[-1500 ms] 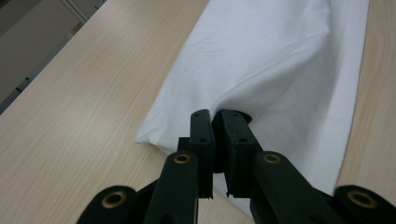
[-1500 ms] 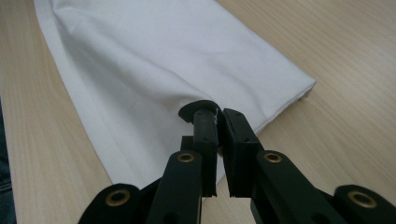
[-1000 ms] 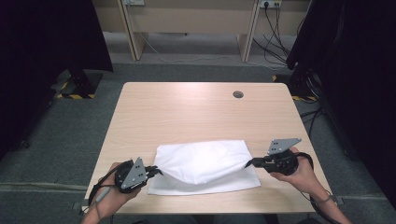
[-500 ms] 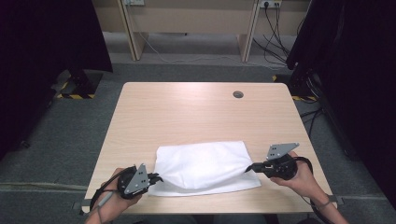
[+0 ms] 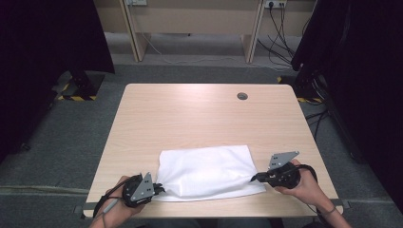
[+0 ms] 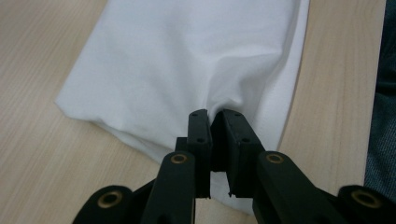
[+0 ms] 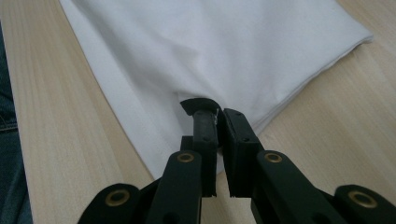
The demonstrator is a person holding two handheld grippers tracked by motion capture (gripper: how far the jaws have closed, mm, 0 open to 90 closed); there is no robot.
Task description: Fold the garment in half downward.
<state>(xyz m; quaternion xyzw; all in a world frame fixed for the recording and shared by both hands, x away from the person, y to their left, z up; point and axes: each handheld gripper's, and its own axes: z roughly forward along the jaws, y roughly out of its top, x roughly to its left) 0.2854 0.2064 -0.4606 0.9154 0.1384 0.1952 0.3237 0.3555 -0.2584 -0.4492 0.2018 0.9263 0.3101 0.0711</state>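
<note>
So the white cloth (image 5: 209,172) was lying folded on the worktop (image 5: 199,114), close to the near edge and well away from the round hole (image 5: 242,96) at the far side. The left tool (image 5: 157,189) was clamped tight on the cloth's near-left corner, with fabric bunched up between its jaws in the left gripper view (image 6: 212,116). The right tool (image 5: 253,179) was pinched closed on the near-right corner of the cloth, a fold caught between the jaws (image 7: 215,114). Both hands sat just beside the cloth's ends.
</note>
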